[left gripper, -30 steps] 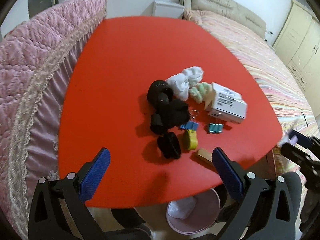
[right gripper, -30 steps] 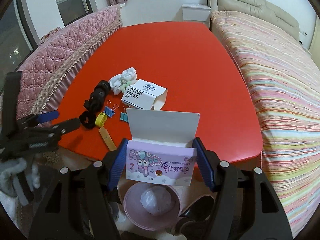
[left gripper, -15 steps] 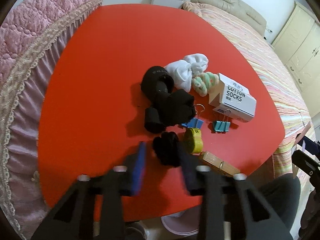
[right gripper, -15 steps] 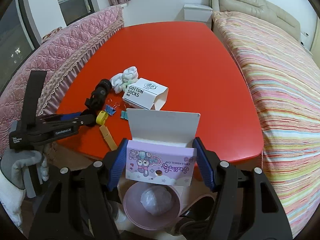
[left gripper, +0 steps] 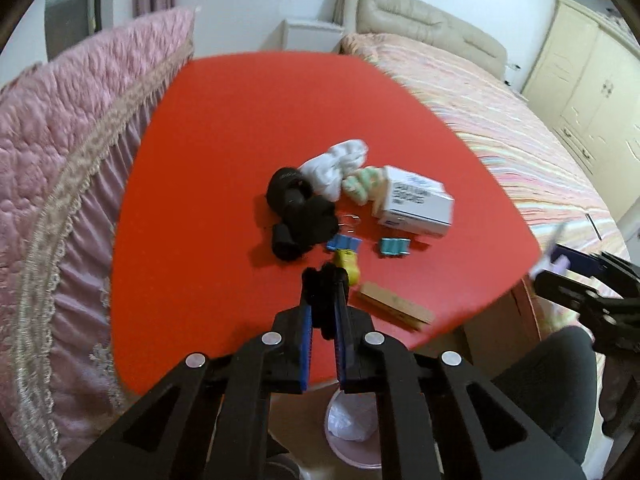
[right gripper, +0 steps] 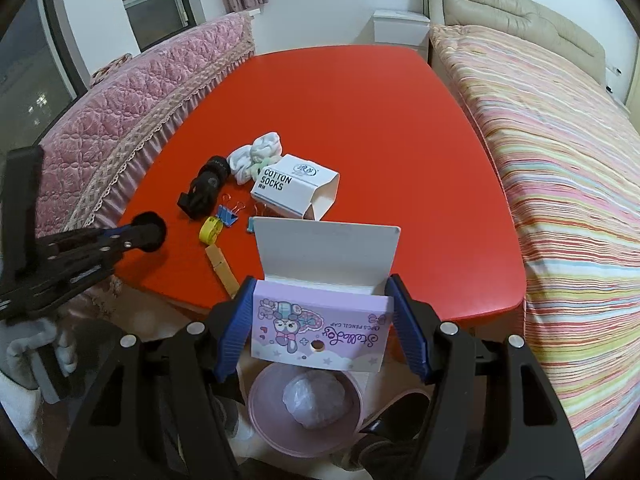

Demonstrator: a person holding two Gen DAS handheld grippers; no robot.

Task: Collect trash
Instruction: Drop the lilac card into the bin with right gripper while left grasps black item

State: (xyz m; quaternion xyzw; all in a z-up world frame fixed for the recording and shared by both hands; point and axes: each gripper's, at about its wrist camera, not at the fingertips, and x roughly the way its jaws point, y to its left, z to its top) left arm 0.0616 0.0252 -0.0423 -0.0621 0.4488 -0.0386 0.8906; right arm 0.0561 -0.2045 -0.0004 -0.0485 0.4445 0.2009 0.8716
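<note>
Two near, downward-tilted wrist fisheyes, sharing the red table (left gripper: 224, 184) (right gripper: 360, 128).

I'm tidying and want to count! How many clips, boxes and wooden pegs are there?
Binder clips: 2, a blue clip and a teal clip
Boxes: 2, the socks box and the purple box
Wooden peg: 1
Total: 5

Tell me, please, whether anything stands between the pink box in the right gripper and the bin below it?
Nothing visible does. The right gripper holds the pink box just off the table's near edge, and the bin lies open right under it, holding only a crumpled bag. The left gripper, with its black scrunchie, is off to the side.
</note>
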